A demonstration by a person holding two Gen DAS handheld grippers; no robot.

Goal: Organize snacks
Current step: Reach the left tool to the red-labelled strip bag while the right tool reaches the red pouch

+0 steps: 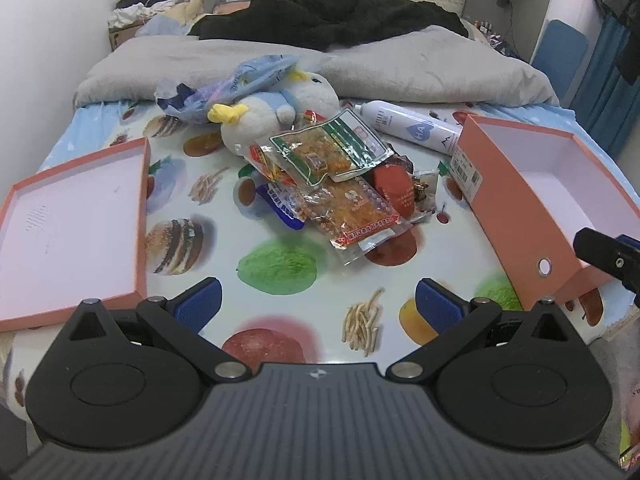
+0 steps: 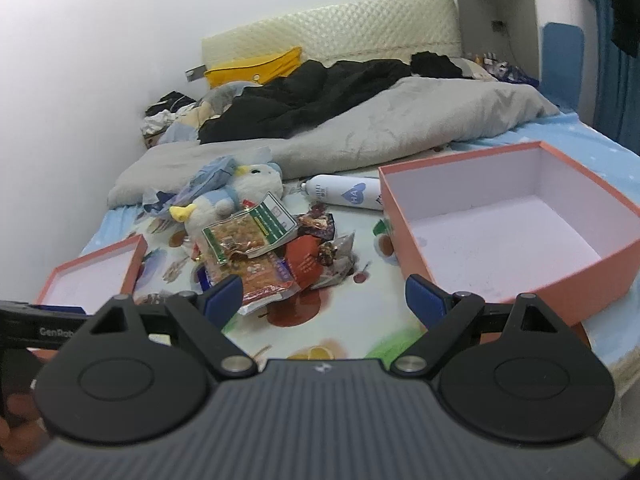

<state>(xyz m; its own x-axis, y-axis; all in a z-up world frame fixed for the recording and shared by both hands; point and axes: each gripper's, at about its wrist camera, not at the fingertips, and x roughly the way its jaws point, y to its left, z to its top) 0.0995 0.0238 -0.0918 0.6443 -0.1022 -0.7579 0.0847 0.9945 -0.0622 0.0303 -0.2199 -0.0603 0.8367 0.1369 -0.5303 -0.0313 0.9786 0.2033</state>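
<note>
Pile of crinkly clear-plastic snack packets, orange, red and green print, sits on the fruit-print bed sheet, straight ahead of both tongs and well clear of the tips. Top packet with green-bordered label leans on a grey-white plush toy with yellow horns behind the pile. White cylindrical spray bottle lies on its side just beyond, right of the plush.

Deep salmon-pink cardboard box, open, inside bare, sits right of the pile; its near wall is just past the right tong's right finger. Matching shallow pink lid, underside up, lies left of the left tong.

Left gripper: jaws spread wide, nothing between, above the sheet. Right gripper: same, wide apart, nothing held.

Grey blanket and black clothing bunched further back.
</note>
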